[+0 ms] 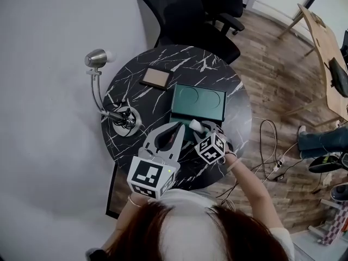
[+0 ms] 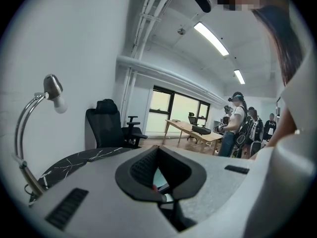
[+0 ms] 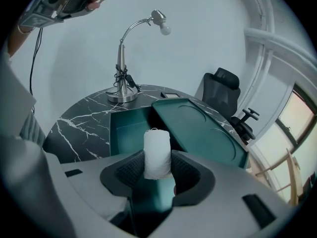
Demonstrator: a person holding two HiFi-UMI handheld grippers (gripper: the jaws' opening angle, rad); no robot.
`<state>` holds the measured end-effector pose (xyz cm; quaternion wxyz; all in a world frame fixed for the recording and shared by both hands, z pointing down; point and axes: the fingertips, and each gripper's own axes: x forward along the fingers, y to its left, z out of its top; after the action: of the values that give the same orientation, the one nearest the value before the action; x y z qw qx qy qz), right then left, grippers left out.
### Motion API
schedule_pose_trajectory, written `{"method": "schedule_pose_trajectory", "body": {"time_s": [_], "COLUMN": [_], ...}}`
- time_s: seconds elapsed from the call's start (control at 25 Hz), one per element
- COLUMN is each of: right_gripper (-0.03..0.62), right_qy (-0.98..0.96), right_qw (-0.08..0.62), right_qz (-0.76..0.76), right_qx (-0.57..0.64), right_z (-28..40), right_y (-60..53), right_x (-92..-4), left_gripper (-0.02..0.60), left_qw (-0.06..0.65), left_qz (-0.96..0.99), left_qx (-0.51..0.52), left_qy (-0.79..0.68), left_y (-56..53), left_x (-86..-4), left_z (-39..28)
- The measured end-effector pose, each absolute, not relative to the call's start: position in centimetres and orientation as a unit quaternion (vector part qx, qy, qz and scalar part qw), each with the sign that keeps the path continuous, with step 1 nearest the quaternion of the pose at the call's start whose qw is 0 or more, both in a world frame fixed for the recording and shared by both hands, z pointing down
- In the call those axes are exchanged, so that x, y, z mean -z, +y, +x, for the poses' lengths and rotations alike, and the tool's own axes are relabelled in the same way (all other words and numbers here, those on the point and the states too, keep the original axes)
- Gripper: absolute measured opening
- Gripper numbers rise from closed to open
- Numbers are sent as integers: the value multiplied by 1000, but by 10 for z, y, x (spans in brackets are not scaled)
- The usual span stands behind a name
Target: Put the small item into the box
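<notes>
A white spool of thread (image 3: 157,153) stands upright between the pads of my right gripper (image 3: 157,157), which is shut on it. In the head view the spool (image 1: 194,125) shows at the near edge of the dark green box (image 1: 198,103). The box (image 3: 128,130) lies open on the round black marble table (image 1: 133,94), its lid (image 3: 203,133) swung back flat. The spool hangs over the box's near rim. My left gripper (image 1: 178,125) hovers just left of the right one, pointing over the table. Its jaws (image 2: 158,150) meet at the tips with nothing held.
A gooseneck desk lamp (image 1: 98,58) stands on its round base (image 1: 126,119) at the table's left. A brown pad (image 1: 155,78) lies behind the box. A black office chair (image 1: 185,10) is beyond the table, cables (image 1: 266,145) run on the wooden floor at right.
</notes>
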<state>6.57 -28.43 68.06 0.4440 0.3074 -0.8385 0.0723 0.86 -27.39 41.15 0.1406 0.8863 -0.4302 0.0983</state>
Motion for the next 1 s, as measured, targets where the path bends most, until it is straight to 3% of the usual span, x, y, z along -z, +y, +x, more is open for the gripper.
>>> {"method": "schedule_pose_trajectory", "body": {"time_s": [1.0], "right_gripper": [196], "right_qy": [-814], "right_qw": [505], "right_qz": [269], "right_qx": [-99], "right_z": [60], "right_y": [-286], "right_x": [-720], "left_gripper": [9], "left_qw": [150], "left_qz": [882], "left_qx": [-107], "left_qy": [-435], "left_y": [-279], "left_x": [-422], "left_z": [0]}}
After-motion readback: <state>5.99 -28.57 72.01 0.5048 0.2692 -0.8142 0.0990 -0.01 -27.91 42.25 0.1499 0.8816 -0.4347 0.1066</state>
